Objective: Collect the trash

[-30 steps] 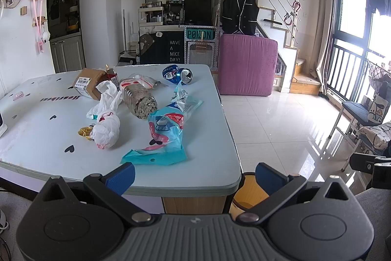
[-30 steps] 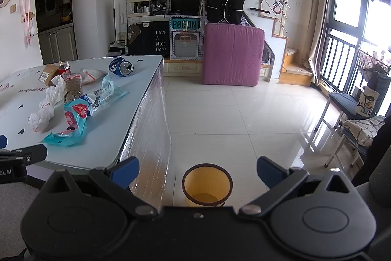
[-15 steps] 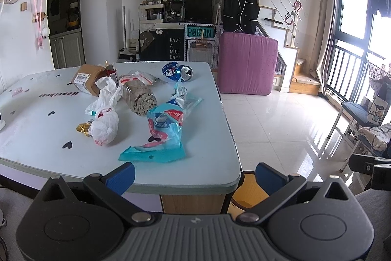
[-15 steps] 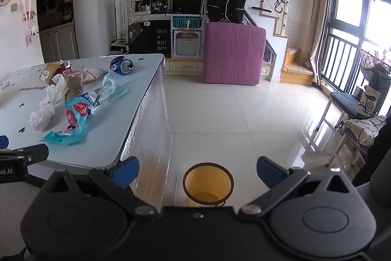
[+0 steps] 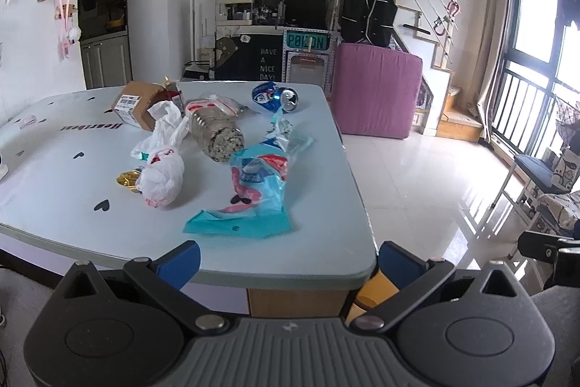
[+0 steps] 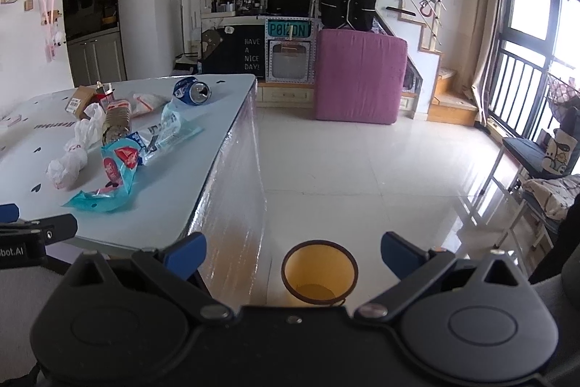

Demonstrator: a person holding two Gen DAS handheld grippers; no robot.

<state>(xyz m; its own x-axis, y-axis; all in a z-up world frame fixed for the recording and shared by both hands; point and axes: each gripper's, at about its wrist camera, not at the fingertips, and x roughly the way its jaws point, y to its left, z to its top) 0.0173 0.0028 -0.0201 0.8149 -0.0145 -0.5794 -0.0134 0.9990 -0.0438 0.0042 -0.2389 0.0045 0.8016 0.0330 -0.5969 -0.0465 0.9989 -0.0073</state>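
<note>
Trash lies on a pale blue table: a teal snack wrapper, a knotted white plastic bag, a clear bottle on its side, a blue drink can, a cardboard box and a gold foil scrap. My left gripper hangs open at the table's near edge, just short of the wrapper. My right gripper is open and empty above a yellow waste bin standing on the floor beside the table. The same wrapper and can show in the right wrist view.
A purple upholstered block stands on the tiled floor behind the table. Folding chairs with cushions line the right side near the balcony door. Part of the left gripper body shows at the left edge of the right wrist view.
The left gripper has drifted a little forward and left along the table edge, so the trash sits slightly nearer. The right gripper has barely moved. Both stay open.
</note>
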